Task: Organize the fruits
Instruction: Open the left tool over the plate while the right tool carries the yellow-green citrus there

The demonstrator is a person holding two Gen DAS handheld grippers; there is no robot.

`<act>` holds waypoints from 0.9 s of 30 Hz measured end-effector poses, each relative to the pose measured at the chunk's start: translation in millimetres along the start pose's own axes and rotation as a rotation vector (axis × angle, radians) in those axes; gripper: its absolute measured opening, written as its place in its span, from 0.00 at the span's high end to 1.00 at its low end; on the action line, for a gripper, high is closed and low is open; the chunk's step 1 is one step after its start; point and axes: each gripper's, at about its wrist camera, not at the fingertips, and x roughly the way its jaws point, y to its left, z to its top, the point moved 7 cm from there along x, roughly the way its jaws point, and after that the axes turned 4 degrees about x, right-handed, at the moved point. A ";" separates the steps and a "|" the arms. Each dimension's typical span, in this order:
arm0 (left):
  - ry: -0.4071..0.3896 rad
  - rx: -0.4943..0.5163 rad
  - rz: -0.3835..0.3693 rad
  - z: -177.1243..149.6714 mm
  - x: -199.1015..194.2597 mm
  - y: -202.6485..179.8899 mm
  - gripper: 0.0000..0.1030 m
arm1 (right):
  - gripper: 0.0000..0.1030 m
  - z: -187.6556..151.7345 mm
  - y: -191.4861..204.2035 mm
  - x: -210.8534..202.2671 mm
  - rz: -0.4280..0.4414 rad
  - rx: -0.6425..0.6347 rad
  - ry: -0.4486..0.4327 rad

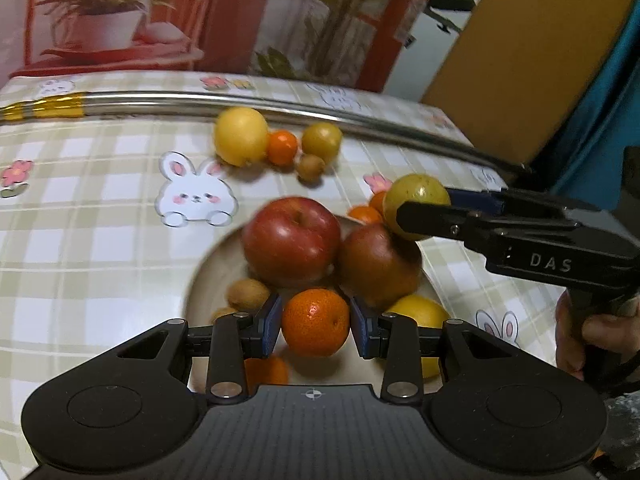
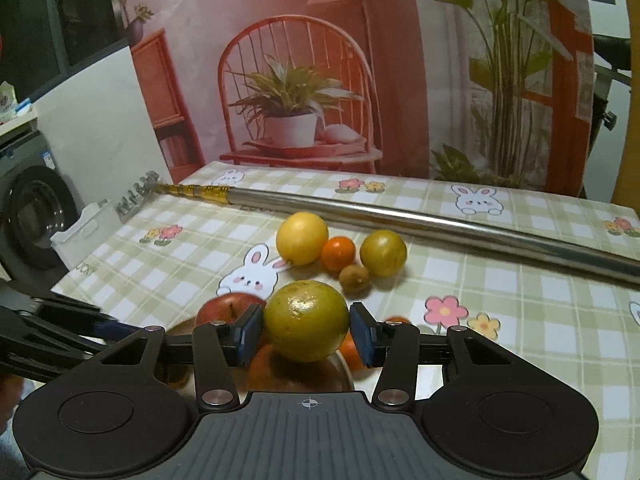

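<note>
The left gripper (image 1: 315, 323) has its jaws closed on a mandarin (image 1: 315, 322) above the plate (image 1: 208, 276), where 2 red apples (image 1: 292, 240) lie. The right gripper (image 2: 306, 334), with "DAS" written on its body, grips a yellow-green fruit (image 2: 306, 320) over the same plate. 4 more fruits (image 2: 344, 254) rest on the checked surface (image 2: 500, 320) near a metal pole (image 2: 440, 224).

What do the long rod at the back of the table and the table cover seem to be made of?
Rod: probably polished metal, given its bright mirror-like streaks; a gold band wraps one end. Table cover: likely printed vinyl or oilcloth, smooth with faint sheen, though coated fabric is possible.
</note>
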 end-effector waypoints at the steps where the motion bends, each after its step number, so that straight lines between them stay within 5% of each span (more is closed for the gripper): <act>1: 0.007 0.012 -0.002 -0.7 3.5 -3.2 0.62 | 0.57 -1.5 -0.7 -1.9 -0.002 0.002 0.001; 17: 0.035 -0.014 -0.029 -1.7 32.8 -8.6 0.63 | 0.57 -8.5 -15.4 -15.9 -0.025 0.037 -0.020; 27: -0.038 -0.055 -0.047 4.2 -10.2 -4.9 0.37 | 0.57 -9.5 -13.1 -22.3 -0.025 0.038 -0.025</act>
